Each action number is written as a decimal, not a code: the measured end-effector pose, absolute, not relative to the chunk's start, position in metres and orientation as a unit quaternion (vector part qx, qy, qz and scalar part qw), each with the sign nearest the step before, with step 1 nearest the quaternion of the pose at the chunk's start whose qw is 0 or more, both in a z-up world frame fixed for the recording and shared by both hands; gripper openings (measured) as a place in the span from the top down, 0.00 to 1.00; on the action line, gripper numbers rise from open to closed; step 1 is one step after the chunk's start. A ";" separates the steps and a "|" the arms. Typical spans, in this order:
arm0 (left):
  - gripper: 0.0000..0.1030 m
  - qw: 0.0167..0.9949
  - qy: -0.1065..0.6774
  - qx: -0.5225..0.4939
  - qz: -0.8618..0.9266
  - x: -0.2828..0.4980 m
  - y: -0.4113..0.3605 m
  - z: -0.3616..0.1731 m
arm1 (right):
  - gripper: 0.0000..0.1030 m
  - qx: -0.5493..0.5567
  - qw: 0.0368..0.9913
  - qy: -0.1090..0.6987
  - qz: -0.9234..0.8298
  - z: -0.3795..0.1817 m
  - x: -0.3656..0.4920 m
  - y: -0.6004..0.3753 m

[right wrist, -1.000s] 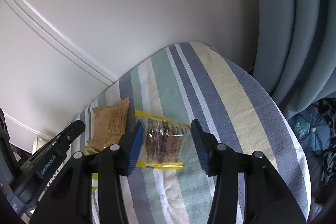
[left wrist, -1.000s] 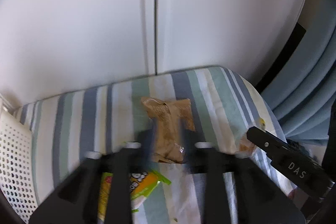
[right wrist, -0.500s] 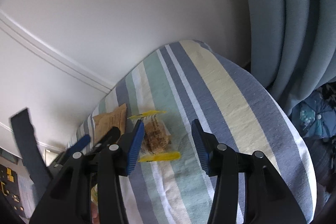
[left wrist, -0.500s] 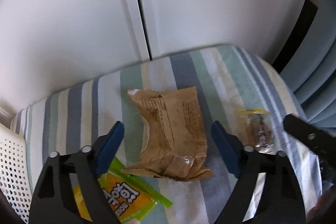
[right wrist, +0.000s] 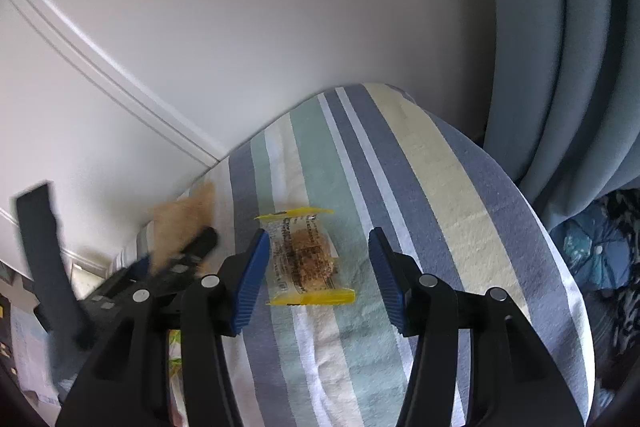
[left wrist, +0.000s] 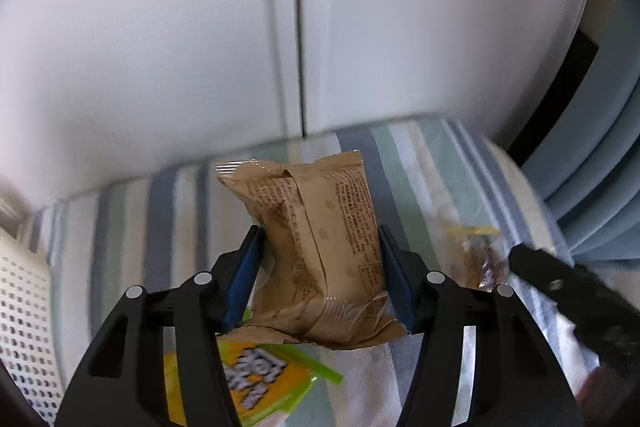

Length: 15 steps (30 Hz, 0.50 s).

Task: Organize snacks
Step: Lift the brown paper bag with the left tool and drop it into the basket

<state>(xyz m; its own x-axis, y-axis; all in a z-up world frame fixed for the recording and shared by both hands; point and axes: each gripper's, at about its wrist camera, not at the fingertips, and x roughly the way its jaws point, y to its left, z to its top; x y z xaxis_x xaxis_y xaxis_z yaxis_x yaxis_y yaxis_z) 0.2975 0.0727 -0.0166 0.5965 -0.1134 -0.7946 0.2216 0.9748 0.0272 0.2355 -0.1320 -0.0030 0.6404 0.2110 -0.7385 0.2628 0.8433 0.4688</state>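
Note:
My left gripper [left wrist: 319, 233] is shut on a brown snack packet [left wrist: 320, 243]; its blue pads press both sides and the packet stands tilted up off the striped cloth [left wrist: 420, 179]. In the right wrist view the same brown packet [right wrist: 184, 219] is blurred beside the left gripper [right wrist: 180, 259]. My right gripper [right wrist: 318, 239] is open, low over the striped cloth [right wrist: 420, 187]. A clear packet with yellow ends [right wrist: 304, 259] lies flat between its fingers, nearer the left pad and untouched. That clear packet [left wrist: 476, 259] also shows at the right of the left wrist view.
A yellow-green snack packet [left wrist: 256, 387] lies under the left gripper. A white perforated basket [left wrist: 20, 307] stands at the left edge. White cabinet doors [left wrist: 296, 27] rise behind the cloth. Grey-blue curtains [right wrist: 560, 67] hang on the right.
My left gripper went from wide open around the brown packet to shut on it, and the packet has tipped up. The right gripper stays open and has come closer over the clear packet.

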 end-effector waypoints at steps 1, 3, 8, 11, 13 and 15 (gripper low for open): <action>0.43 0.894 0.433 0.061 -0.093 0.295 0.075 -0.011 | 0.50 0.276 0.861 0.427 -0.013 -0.004 0.237 -0.131; 0.43 0.900 0.420 0.061 -0.096 0.288 0.079 0.002 | 0.50 0.265 0.860 0.436 -0.008 -0.006 0.240 -0.127; 0.43 0.910 0.395 0.059 -0.108 0.266 0.087 0.031 | 0.48 0.216 0.868 0.447 0.006 -0.006 0.249 -0.111; 0.43 0.914 0.387 0.055 -0.109 0.257 0.089 0.044 | 0.38 0.186 0.873 0.451 0.009 -0.007 0.252 -0.102; 0.43 0.915 0.384 0.052 -0.111 0.252 0.089 0.047 | 0.38 0.171 0.874 0.455 0.018 -0.008 0.254 -0.095; 0.43 0.918 0.377 0.047 -0.112 0.245 0.096 0.051 | 0.38 0.145 0.872 0.467 0.022 -0.013 0.257 -0.087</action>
